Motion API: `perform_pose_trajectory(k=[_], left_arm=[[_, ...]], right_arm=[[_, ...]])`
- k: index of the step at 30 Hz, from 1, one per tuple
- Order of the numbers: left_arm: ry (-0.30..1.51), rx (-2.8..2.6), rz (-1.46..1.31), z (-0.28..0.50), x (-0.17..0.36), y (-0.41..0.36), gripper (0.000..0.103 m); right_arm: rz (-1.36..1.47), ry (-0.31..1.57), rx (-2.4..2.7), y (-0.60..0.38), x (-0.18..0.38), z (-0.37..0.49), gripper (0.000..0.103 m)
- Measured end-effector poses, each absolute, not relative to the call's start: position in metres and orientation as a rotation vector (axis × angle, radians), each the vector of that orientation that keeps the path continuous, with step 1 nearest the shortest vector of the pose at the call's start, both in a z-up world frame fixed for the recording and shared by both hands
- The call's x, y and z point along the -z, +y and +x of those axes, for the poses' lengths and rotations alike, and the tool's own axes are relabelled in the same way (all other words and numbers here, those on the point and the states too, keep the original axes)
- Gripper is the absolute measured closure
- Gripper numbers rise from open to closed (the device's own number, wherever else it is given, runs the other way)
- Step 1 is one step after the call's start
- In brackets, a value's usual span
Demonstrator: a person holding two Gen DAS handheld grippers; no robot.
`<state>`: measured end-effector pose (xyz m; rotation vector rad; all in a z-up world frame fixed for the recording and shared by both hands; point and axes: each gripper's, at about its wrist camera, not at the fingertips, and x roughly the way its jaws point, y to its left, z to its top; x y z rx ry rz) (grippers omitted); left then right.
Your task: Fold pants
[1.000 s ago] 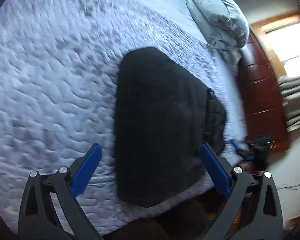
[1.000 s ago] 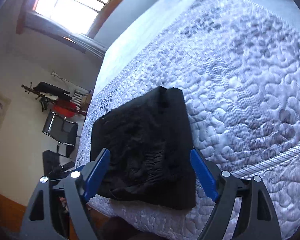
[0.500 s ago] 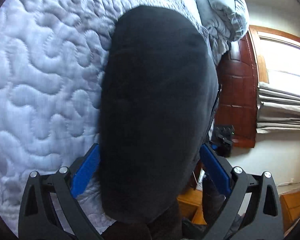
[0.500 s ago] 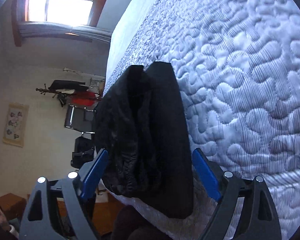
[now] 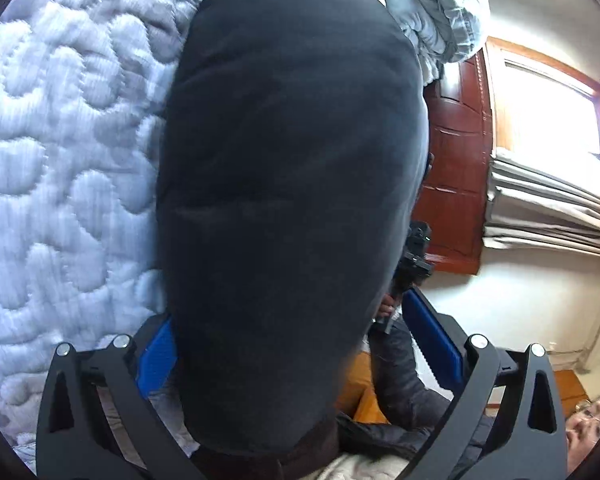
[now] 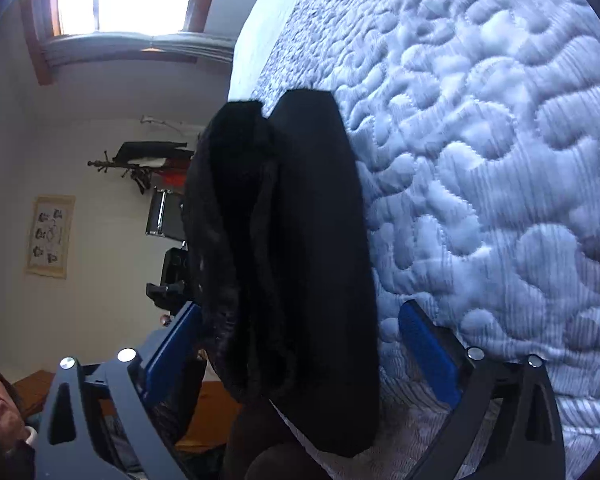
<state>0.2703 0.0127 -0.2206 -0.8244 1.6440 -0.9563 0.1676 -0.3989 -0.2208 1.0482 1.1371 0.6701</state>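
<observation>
On the quilted bedspread (image 5: 60, 152), near its edge, the folded black pants (image 5: 288, 200) lie flat. Both grippers have moved in closer than a second ago, so the garment now fills each view. Left gripper (image 5: 300, 344) jaws stand apart, straddling the pants; right gripper (image 6: 304, 344) jaws likewise stand apart around them, clamping nothing.

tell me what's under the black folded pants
The black folded pants lie on a pale blue quilted bedspread, near its edge. The quilt directly beneath them is covered, so anything between them can't be seen.
</observation>
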Motion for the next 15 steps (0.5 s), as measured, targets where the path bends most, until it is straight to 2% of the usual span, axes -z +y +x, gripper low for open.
perform_pose_trajectory(k=[3, 10, 15], left_arm=[[1.694, 0.931, -0.711, 0.270, 0.227, -0.002, 0.003], [1.699, 0.901, -0.647, 0.266, 0.225, -0.029, 0.003], [1.697, 0.850, -0.640, 0.264, 0.222, -0.038, 0.003]], right_arm=[[1.030, 1.136, -0.711, -0.392, 0.218, 0.169, 0.003], [0.961, 1.169, -0.708, -0.370, 0.211, 0.178, 0.003], [0.906, 1.190, -0.665, -0.358, 0.205, 0.181, 0.014]])
